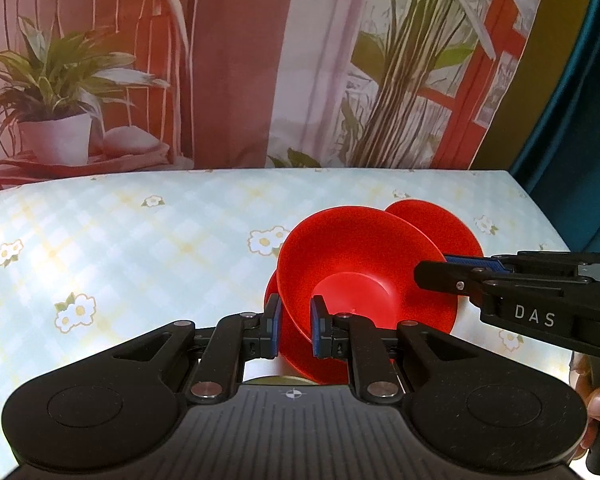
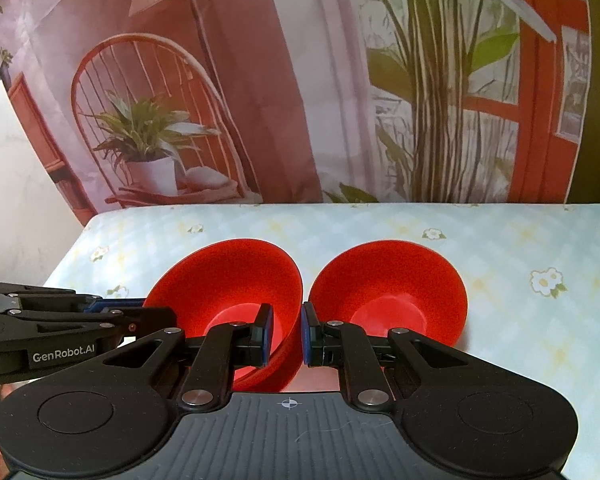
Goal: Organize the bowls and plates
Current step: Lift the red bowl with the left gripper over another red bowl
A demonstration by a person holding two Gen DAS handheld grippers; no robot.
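Both grippers pinched one red bowl (image 2: 236, 280): left gripper (image 1: 296, 326) and right gripper (image 2: 286, 334) each squeezed its rim. Another bowl (image 2: 392, 280) sat just beside it on the table (image 2: 540, 340).

Two red bowls (image 2: 228, 280) (image 2: 392, 280) side by side, each tilted.

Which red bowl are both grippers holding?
The left bowl: the right gripper and left gripper each straddle its rim. The right bowl sits free on the table.
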